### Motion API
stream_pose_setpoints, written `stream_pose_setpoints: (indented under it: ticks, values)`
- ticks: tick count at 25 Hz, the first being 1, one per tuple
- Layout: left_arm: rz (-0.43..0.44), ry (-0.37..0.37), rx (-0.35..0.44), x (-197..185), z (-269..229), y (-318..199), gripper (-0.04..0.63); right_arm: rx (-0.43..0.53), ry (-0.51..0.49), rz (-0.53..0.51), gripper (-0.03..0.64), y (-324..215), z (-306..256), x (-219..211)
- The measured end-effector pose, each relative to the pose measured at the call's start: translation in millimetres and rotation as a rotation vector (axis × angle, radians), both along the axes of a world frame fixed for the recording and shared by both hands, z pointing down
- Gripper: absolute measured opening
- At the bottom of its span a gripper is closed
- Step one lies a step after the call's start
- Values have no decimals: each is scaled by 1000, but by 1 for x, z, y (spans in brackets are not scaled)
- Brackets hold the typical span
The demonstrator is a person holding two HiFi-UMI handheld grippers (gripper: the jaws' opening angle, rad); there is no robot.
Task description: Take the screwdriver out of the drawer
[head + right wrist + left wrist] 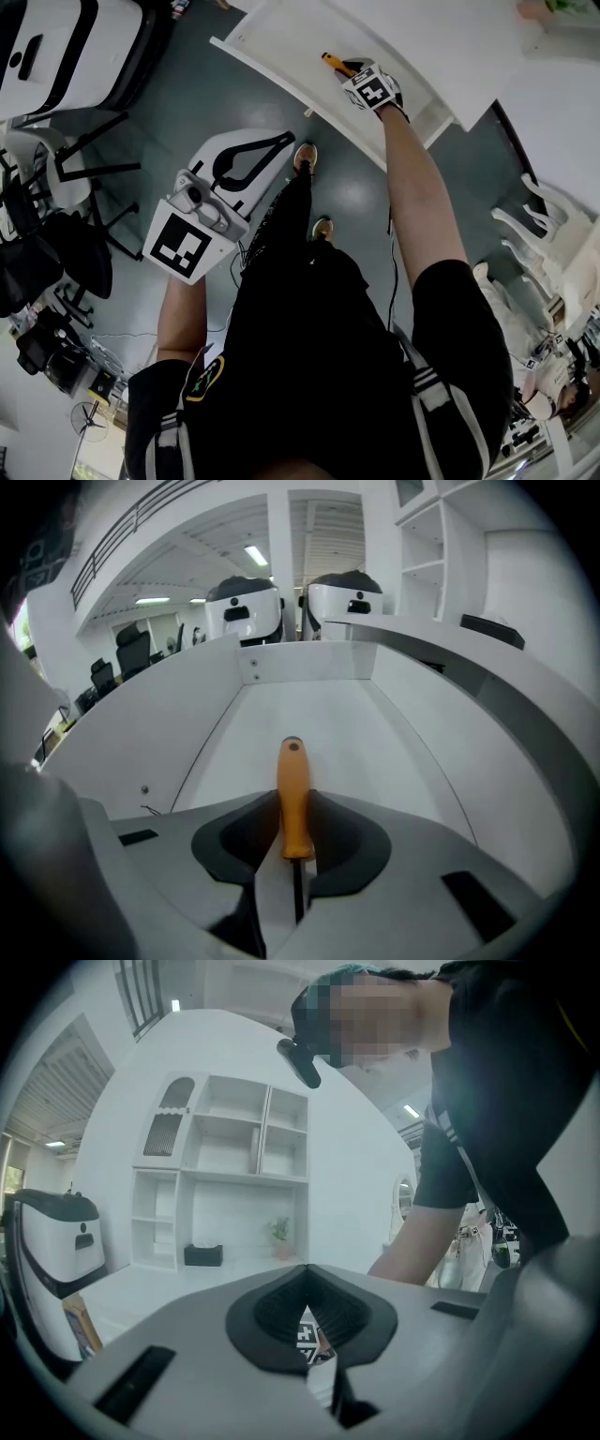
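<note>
The open white drawer [281, 47] is the largest thing in play, pulled out far from the person's body. Its floor looks bare apart from the tool. Its raised walls are the first hazard: if the lift goes off slanted rather than straight up, the tool's far end can knock a wall and be levered out of the grip.

The left gripper [281, 139] hangs near the person's left side, well apart from the drawer, with its jaws pressed together on nothing. It steadies nothing, so a tug from the other hand could jolt or slide the drawer.

The right gripper [292, 841] reaches steeply down into the drawer's right part. Its jaws pinch the screwdriver [294, 794] at the near end of the orange handle, where the dark shaft begins. That hold looks narrow and off-centre. Most of the handle sticks out beyond the pads toward the far wall, so its weight may swing it downward once it leaves the drawer floor.

The handle itself looks smooth and rounded. I judge it could twist or slip between the pads if they press only lightly. The thin shaft runs back between the jaws, where it gives the pads little to bear on.
</note>
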State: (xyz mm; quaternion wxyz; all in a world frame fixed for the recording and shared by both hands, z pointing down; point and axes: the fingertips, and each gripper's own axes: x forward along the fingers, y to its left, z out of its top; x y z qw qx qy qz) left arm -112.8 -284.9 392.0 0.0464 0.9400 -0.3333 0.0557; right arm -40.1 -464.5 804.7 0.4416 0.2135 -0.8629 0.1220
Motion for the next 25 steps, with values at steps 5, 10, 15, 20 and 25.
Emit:
stream_pose_setpoints:
  ticks: [5, 10, 15, 20, 25]
  values:
    - [5, 2, 11, -1, -4, 5, 17, -11, -66, 105, 120, -7, -18, 8]
    - [23, 18, 19, 5, -8, 9, 17, 18, -65, 115, 120, -7, -38, 20]
    - [39, 20, 26, 11, -13, 12, 17, 48, -75, 122, 120, -4, -58, 28]
    - [35, 18, 40, 15, -17, 10, 17, 107, -120, 129, 120, 0, -93, 31]
    - [18, 21, 53, 15, -23, 13, 17, 189, -189, 105, 120, 11, -141, 25]
